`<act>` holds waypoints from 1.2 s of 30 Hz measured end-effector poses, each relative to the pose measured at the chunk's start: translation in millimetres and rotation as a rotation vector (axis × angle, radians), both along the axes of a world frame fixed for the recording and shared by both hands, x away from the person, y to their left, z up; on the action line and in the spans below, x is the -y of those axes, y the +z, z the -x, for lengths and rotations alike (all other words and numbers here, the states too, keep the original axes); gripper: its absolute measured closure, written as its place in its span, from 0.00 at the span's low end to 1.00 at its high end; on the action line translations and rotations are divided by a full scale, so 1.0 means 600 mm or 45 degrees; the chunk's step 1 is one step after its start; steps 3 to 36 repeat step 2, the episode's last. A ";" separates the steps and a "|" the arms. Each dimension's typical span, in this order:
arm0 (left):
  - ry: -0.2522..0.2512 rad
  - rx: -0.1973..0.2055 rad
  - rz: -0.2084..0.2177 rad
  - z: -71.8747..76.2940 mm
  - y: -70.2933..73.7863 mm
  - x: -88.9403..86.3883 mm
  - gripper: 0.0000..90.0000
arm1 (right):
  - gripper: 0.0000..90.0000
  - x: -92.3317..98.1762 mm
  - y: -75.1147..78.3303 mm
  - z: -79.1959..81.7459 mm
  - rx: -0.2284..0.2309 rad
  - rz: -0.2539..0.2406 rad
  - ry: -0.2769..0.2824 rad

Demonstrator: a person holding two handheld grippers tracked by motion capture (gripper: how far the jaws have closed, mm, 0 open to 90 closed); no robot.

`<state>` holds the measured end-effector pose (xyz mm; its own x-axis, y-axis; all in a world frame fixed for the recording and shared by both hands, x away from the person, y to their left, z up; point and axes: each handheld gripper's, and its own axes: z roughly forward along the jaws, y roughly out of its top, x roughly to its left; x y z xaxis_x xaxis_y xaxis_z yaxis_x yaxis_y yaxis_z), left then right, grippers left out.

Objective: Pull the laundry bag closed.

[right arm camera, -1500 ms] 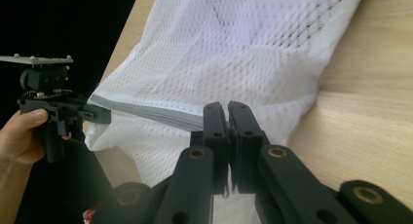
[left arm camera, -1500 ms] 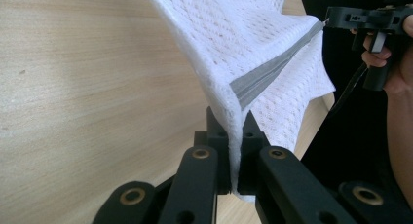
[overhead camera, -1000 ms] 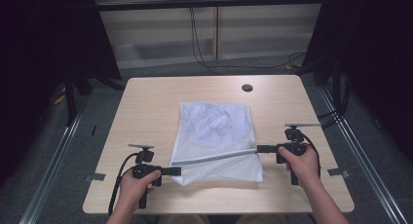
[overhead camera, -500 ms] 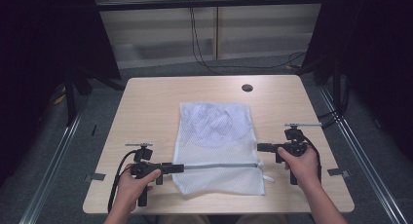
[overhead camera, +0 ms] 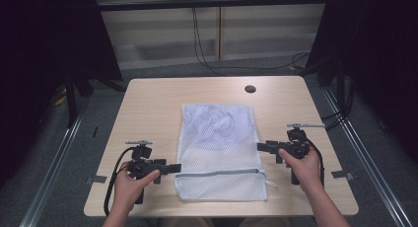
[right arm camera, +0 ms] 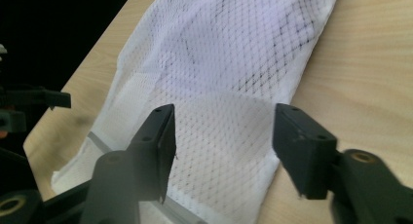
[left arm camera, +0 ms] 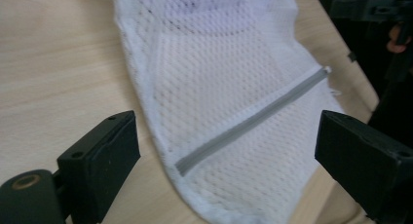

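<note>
Mesh laundry bag (overhead camera: 219,153) lies flat mid-tabletop, zipper (overhead camera: 219,173) toward six o'clock. We have just been opening both jaws: left hand-held gripper (overhead camera: 173,168) at nine o'clock and right hand-held gripper (overhead camera: 260,146) at three stand apart, gripping nothing. Release looks done; next we likely reach for the zipper pull
</note>
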<state>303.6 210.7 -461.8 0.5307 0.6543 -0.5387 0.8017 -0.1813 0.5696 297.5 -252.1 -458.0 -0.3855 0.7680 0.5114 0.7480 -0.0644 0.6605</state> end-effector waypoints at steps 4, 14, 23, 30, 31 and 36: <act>0.011 0.010 -0.006 -0.002 -0.001 0.000 0.10 | 0.38 0.000 -0.002 -0.001 0.008 0.039 -0.005; 0.011 0.010 -0.006 -0.002 -0.001 0.000 0.10 | 0.38 0.000 -0.002 -0.001 0.008 0.039 -0.005; 0.011 0.010 -0.006 -0.002 -0.001 0.000 0.10 | 0.38 0.000 -0.002 -0.001 0.008 0.039 -0.005; 0.011 0.010 -0.006 -0.002 -0.001 0.000 0.10 | 0.38 0.000 -0.002 -0.001 0.008 0.039 -0.005; 0.011 0.010 -0.006 -0.002 -0.001 0.000 0.10 | 0.38 0.000 -0.002 -0.001 0.008 0.039 -0.005; 0.011 0.010 -0.006 -0.002 -0.001 0.000 0.10 | 0.38 0.000 -0.002 -0.001 0.008 0.039 -0.005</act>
